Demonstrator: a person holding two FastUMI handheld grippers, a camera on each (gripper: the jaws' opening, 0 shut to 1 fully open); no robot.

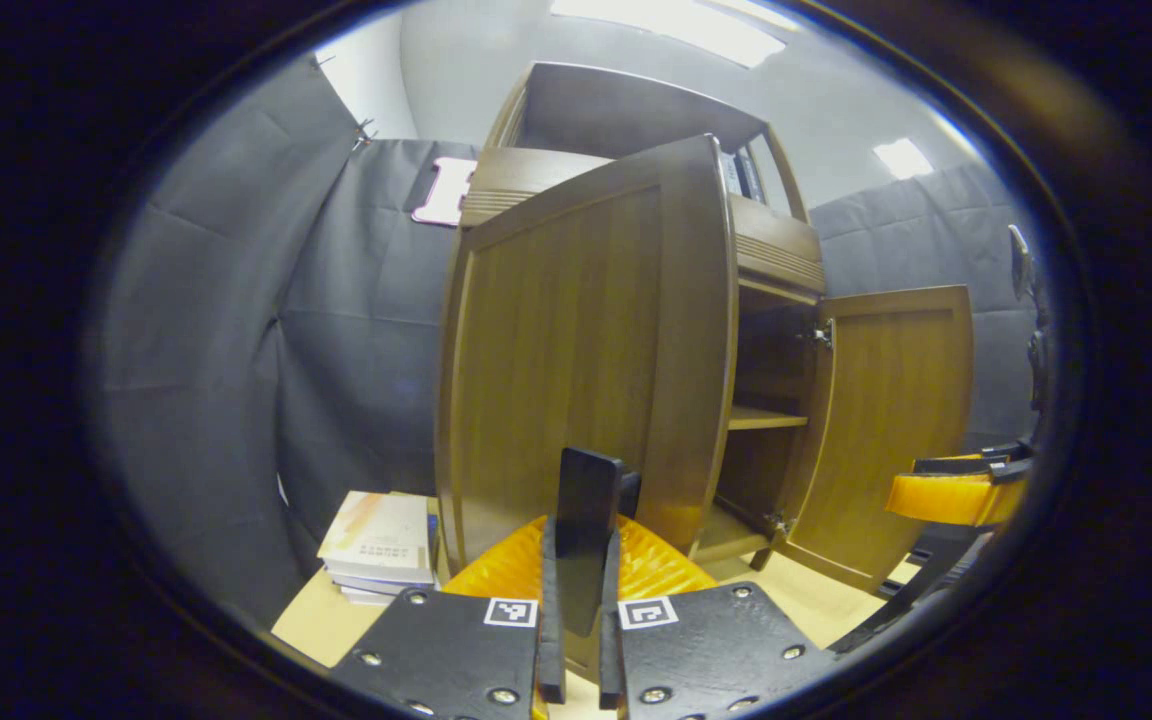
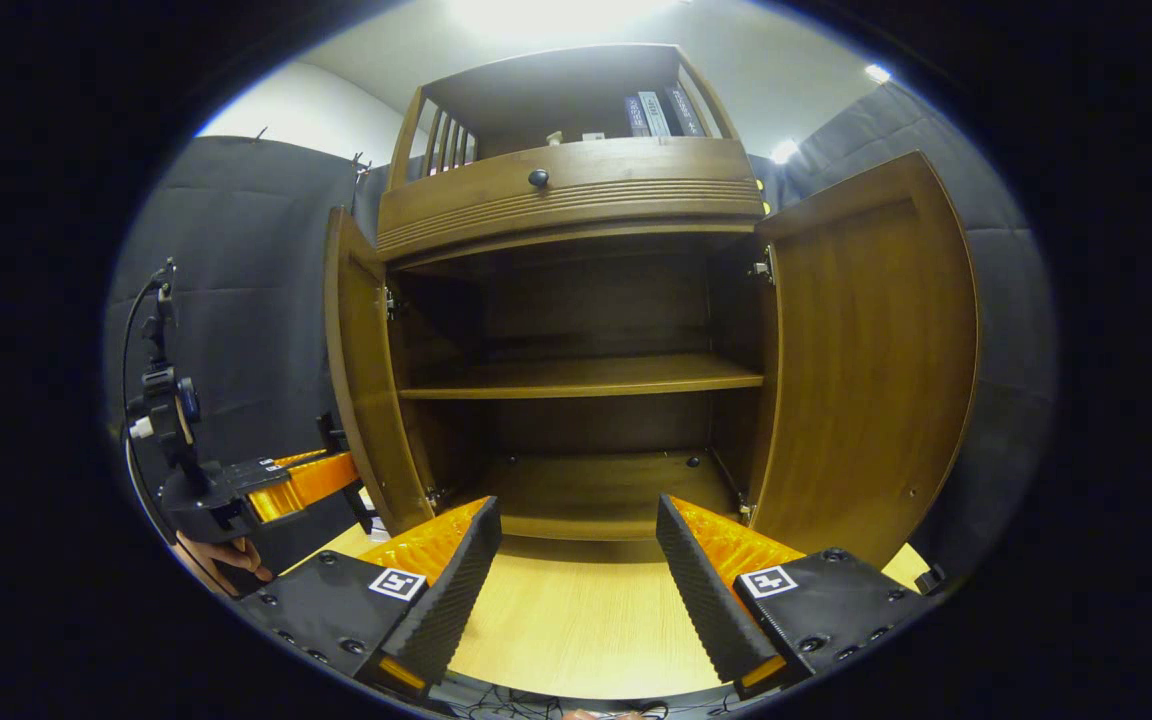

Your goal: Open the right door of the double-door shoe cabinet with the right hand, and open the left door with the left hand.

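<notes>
The shoe cabinet point(image 2: 576, 300) stands on the light wooden table point(image 2: 576, 620) with both doors already swung out. The right door point(image 2: 866, 360) stands wide open at the right. The left door point(image 1: 576, 350) is open too, and I judge the step in hand is to finish its swing: follow the hinge arc gently, do not twist, then let go. The left gripper point(image 1: 581, 560) has its jaws narrow, closed on the near edge of this door. The right gripper point(image 2: 576, 560) holds nothing, jaws wide, facing the empty shelf point(image 2: 581, 378), apart from the right door. A stack of books point(image 1: 381, 545) lies left of the cabinet.
</notes>
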